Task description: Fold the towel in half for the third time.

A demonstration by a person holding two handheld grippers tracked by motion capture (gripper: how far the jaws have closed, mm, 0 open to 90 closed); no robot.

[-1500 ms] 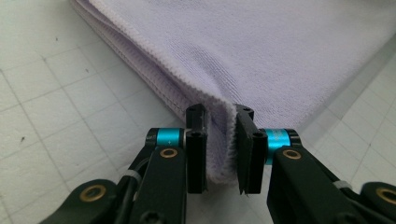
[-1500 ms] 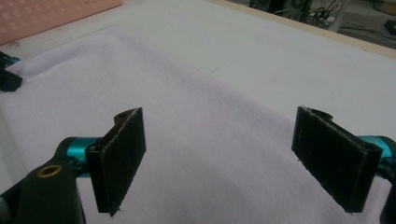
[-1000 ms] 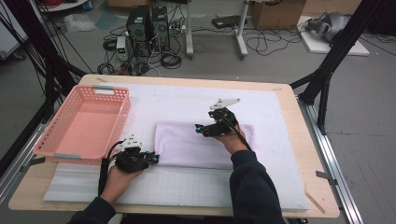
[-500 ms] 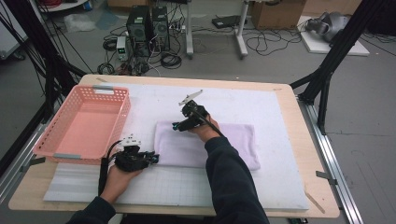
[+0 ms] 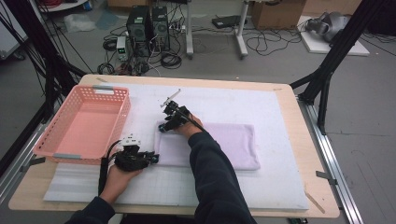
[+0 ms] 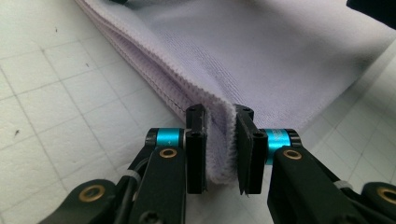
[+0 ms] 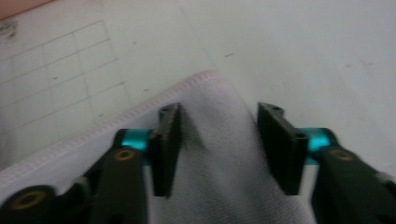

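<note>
A folded lilac towel (image 5: 212, 145) lies on the white mat (image 5: 275, 186) near the middle of the surface, its long side running parallel to the near edge; a pink basket (image 5: 119, 109) stands beside it toward the left edge.

The towel looks soft, light and limp. It is folded in several layers, which show as stacked hems along its side in the left gripper view, so it will sag and fall open wherever it is not held. The cloth has a fine pile and should give the pads good friction; slipping looks unlikely, and nothing about it is fragile. The risk is pinching only the top layer, so the fold comes apart on lifting.

The corners are the places to hold, with all layers together. The left gripper (image 6: 219, 140) is clamped on the near left corner of the towel (image 6: 289, 60), the cloth bunched and squeezed between its pads. The right gripper (image 7: 217, 140) sits over the far left corner, jaws half open and just now closing, astride a raised ridge of towel (image 7: 219, 186); the pads do not yet press on it. It should bite deep enough to catch the hem and every layer beneath.
</note>
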